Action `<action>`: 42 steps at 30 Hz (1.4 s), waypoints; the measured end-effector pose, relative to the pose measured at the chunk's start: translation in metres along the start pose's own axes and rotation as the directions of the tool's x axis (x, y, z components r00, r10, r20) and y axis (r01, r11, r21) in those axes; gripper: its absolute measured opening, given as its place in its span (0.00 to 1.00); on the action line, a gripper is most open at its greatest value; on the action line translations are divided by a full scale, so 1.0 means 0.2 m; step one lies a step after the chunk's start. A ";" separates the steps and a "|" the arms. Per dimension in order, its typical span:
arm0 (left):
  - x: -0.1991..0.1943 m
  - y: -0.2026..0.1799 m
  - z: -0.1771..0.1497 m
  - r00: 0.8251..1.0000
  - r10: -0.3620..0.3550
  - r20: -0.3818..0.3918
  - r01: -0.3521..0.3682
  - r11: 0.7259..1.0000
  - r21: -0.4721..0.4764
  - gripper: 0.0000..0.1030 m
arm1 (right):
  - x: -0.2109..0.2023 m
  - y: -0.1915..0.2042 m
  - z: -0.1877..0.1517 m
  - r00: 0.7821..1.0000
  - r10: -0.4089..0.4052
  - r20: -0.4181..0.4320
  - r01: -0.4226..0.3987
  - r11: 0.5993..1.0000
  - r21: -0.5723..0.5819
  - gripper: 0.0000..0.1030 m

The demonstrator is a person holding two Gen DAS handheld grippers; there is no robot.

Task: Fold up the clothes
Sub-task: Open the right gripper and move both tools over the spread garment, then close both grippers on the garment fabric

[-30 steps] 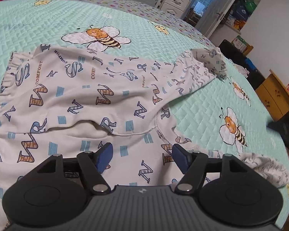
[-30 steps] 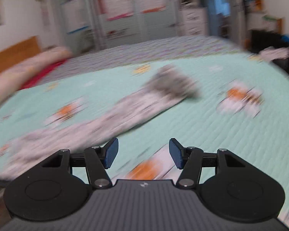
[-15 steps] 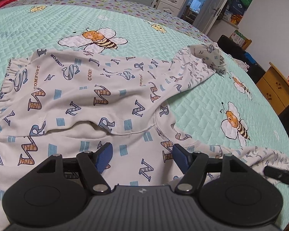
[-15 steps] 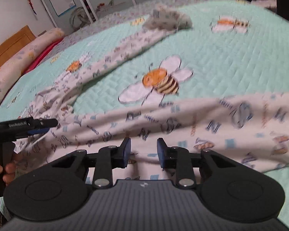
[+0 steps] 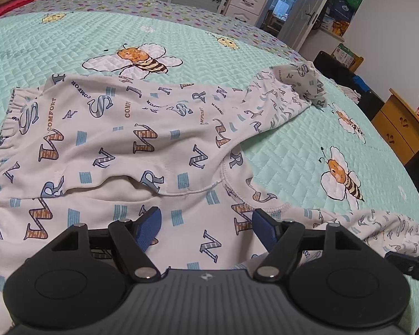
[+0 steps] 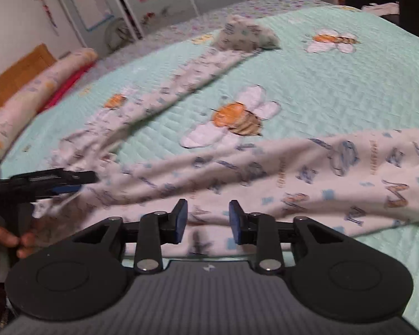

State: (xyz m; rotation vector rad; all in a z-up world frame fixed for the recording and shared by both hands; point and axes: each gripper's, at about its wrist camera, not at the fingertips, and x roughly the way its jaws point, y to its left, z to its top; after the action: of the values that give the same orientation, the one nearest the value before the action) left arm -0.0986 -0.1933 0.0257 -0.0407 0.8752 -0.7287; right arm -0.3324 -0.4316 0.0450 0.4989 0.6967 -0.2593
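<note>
Left gripper (image 5: 205,227) hovers with jaws spread wide over the crotch of the letter-print pants (image 5: 131,139), pinching nothing. Right gripper (image 6: 208,220) sits half spread (jaws just reopening a little, nothing between them) low in frame, just over the near leg (image 6: 307,178). That leg runs left-right across the frame on the bee quilt (image 6: 335,89), so the right gripper is nearer its hem.

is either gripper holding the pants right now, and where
Nothing is held. The left gripper and right gripper both stand open over the pants, pads not pressing the cloth.
</note>
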 end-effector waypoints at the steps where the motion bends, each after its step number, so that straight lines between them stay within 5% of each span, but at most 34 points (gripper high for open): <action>1: 0.00 0.00 0.00 1.000 -0.002 0.004 0.002 1.000 0.003 0.74 | 0.02 0.00 -0.01 1.000 -0.013 -0.011 0.013 1.000 0.000 0.36; 6: -0.03 0.08 0.00 0.997 -0.062 0.035 0.065 0.993 -0.097 0.73 | 0.03 -0.02 -0.06 1.000 -0.025 -0.011 0.025 1.000 0.011 0.36; 12: -0.27 0.11 -0.05 0.985 -0.092 0.143 0.114 0.982 -0.153 0.69 | -0.06 -0.08 -0.08 0.994 0.103 0.032 -0.105 0.990 0.089 0.36; 18: -0.43 0.07 -0.25 0.965 -0.257 0.055 0.263 0.934 -0.242 0.69 | -0.19 -0.22 -0.18 0.988 0.135 0.081 -0.149 0.966 0.210 0.36; 22: -0.42 0.00 -0.39 0.934 -0.357 -0.016 0.332 0.883 -0.331 0.69 | -0.24 -0.28 -0.27 0.991 0.112 0.079 -0.129 0.957 0.258 0.36; 36: -0.18 -0.14 -0.40 0.947 -0.320 0.017 0.277 0.791 -0.545 0.69 | -0.09 -0.39 -0.29 0.972 0.194 0.135 -0.235 0.852 0.467 0.36; 40: -0.17 -0.17 -0.40 0.959 -0.283 0.007 0.243 0.813 -0.529 0.54 | -0.03 -0.39 -0.27 0.966 0.210 0.152 -0.258 0.838 0.481 0.35; 42: -0.18 -0.16 -0.40 0.964 -0.266 -0.005 0.226 0.828 -0.513 0.32 | -0.03 -0.38 -0.27 0.966 0.208 0.154 -0.256 0.847 0.466 0.31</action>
State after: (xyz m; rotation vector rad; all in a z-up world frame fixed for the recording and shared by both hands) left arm -0.1886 -0.1764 0.0074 -0.6152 1.1327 -0.7231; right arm -0.3951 -0.4684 -0.0131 1.0381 0.4628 -0.2265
